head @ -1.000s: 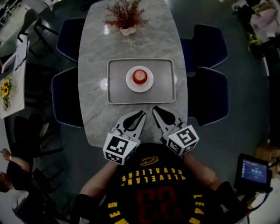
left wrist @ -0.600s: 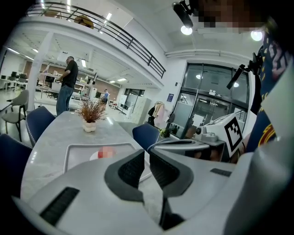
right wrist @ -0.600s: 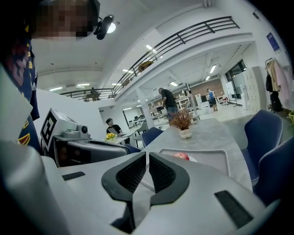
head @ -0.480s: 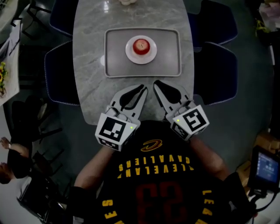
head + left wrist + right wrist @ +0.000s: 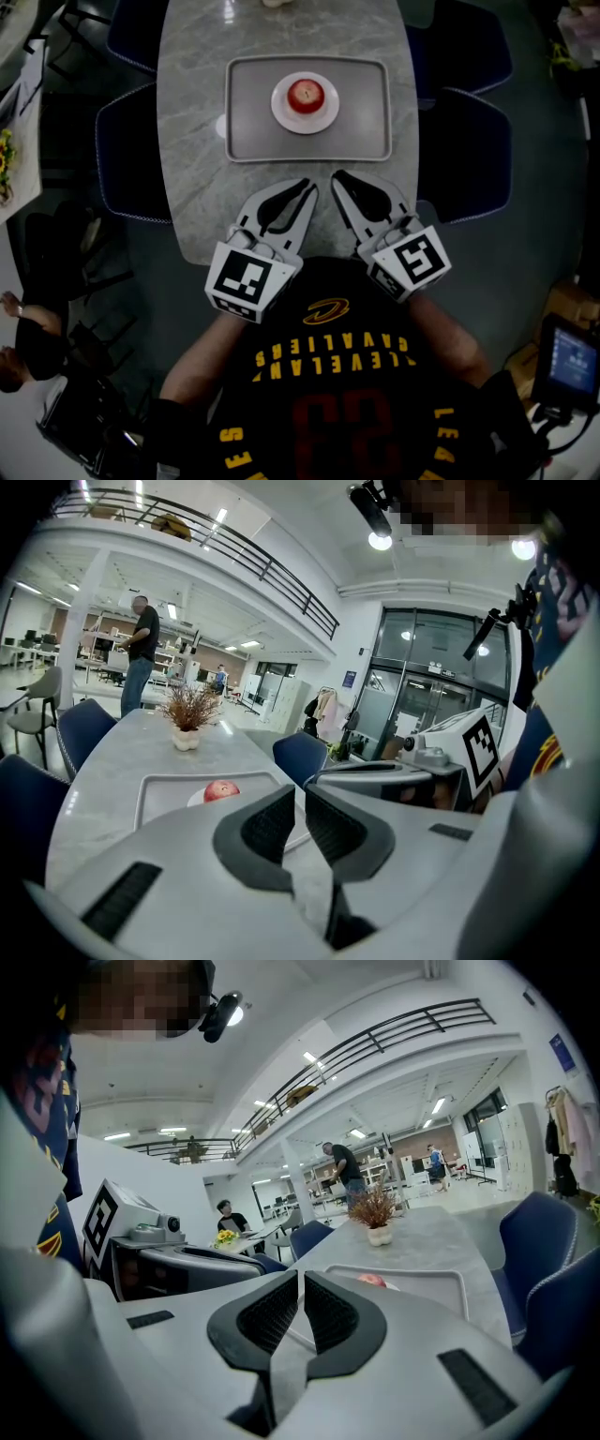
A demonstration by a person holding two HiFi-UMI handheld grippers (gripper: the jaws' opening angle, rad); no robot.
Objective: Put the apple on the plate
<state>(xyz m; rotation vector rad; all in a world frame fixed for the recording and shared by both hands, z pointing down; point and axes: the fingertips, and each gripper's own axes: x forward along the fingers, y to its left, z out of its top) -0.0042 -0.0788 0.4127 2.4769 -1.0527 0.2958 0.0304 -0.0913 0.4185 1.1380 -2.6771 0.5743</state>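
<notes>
1. Nearest the person, the left gripper [image 5: 302, 192] is held low over the near end of the table [image 5: 192, 183]. In its own view, its jaws are seen pressed almost together, with only a thin slit between the pads and nothing in it. It is judged to be kept back here because nothing is left for it to carry.

2. Just beside it, the right gripper [image 5: 341, 180] is held in the same way, its tips angled in toward the left one. Its jaws are likewise drawn together on nothing. The two grippers are kept apart from each other and short of the tray.

3. A strip of bare marble is left between the gripper tips and the tray [image 5: 361, 131], so neither tool touches it.

4. The tray is set square across the middle of the table. The plate [image 5: 324, 115] is laid in its upper middle, inside the raised rim, which would check it from sliding off.

5. The apple [image 5: 306, 93] is seated upright at the plate's centre, well clear of both grippers. From this the task is judged to be already met, with no further placing called for.

6. Farther off, a small vase of dried stems [image 5: 187, 716] is stood at the table's far end, well away from the tray. Blue chairs [image 5: 469, 150] are pushed in along both sides.
</notes>
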